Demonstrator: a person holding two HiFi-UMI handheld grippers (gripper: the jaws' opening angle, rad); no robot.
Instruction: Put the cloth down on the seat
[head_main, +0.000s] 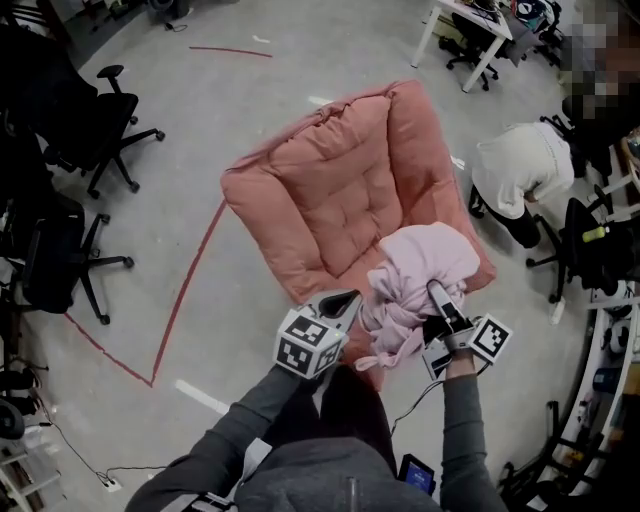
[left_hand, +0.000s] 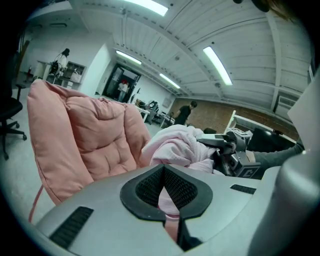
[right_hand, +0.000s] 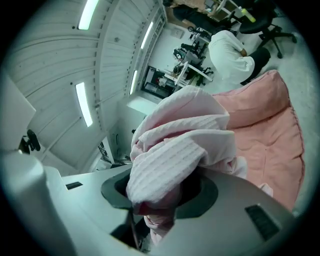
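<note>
A bunched pale pink cloth (head_main: 420, 265) hangs over the front right corner of the salmon-pink padded seat (head_main: 330, 190). My right gripper (head_main: 435, 290) is shut on the cloth from the right. In the right gripper view the cloth (right_hand: 185, 145) drapes over the right gripper (right_hand: 160, 200) and hides its pads, with the seat (right_hand: 270, 125) beyond. My left gripper (head_main: 345, 300) sits at the cloth's left edge. In the left gripper view the left gripper (left_hand: 165, 192) pinches a hemmed strip of cloth (left_hand: 175, 145), with the seat back (left_hand: 95, 135) on the left.
Black office chairs (head_main: 90, 110) (head_main: 60, 260) stand on the grey floor at the left. A person in white (head_main: 520, 165) bends over at the right beside another black chair (head_main: 590, 250). A red tape line (head_main: 190, 290) runs along the floor left of the seat. A white table (head_main: 470, 20) stands far back.
</note>
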